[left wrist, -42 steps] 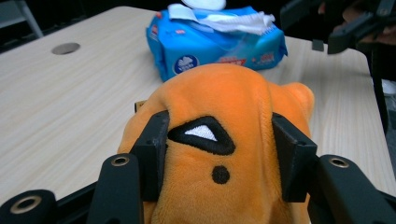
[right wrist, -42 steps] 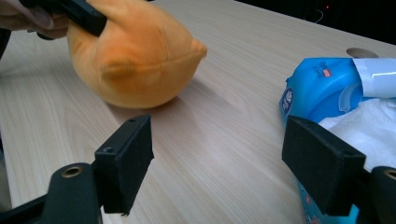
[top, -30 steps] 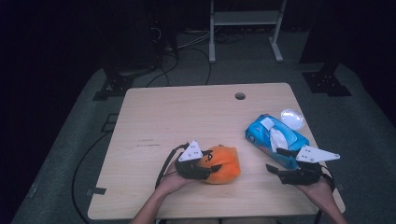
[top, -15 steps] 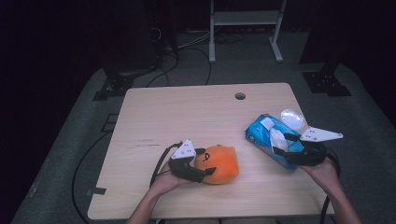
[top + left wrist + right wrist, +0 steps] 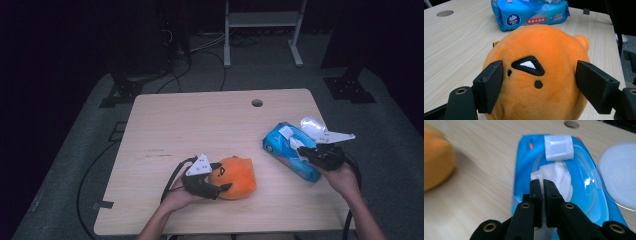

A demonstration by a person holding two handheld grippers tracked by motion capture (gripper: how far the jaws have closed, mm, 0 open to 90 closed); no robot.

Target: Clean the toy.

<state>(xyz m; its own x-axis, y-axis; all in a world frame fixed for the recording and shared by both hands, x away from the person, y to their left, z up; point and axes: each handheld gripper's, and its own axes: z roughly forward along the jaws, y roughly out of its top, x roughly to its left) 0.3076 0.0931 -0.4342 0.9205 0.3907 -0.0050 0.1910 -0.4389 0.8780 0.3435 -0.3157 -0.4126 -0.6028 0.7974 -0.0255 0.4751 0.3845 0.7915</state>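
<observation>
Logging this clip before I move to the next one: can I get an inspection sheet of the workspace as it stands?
Surface: light wooden table with a round hole near its far edge.
Job's things: blue wet-wipe pack, lid flipped open, a white wipe sticking out; orange plush toy lying near the front edge.
Clutter: nothing seen.
Grippers: right tongs have just closed, pinching the wipe at the pack's opening; left tongs straddle the plush toy, jaws recently widened, the pads at its sides, pressure not clear.
Cables: black cable trails from the left tongs; more cables on the floor.
Surroundings: dark room, grey floor mat, white stand frame behind the table.
</observation>
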